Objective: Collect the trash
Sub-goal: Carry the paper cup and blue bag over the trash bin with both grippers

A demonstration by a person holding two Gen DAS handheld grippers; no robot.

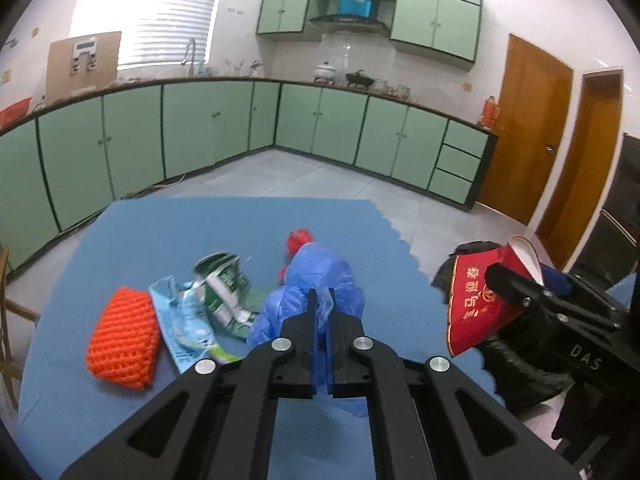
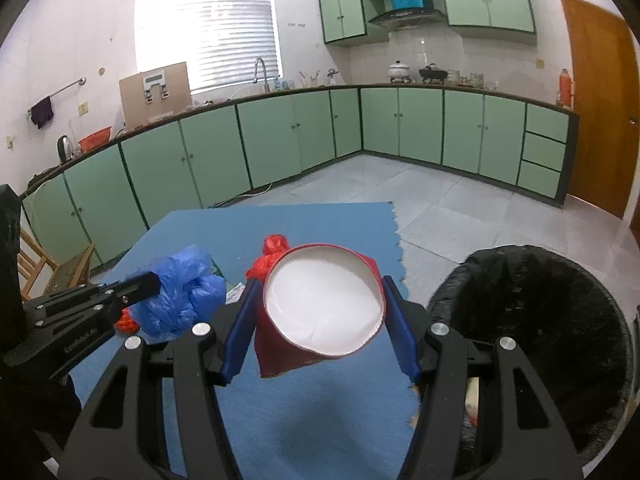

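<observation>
A: What's around you?

B: A kitchen with pale green cabinets, and a blue felt-covered tabletop under my tongs.

A: And your left tongs?

B: My left tongs are clenched on a crumpled blue plastic bag, bunched up on the tabletop. Left of it lie a crushed green-and-white wrapper, a pale blue wrapper and an orange foam net sleeve.

A: The right?

B: My right tongs grasp a red paper cup with a white inside, mouth toward the camera. It's held above the tabletop, beside the black-lined round trash bin.
</observation>
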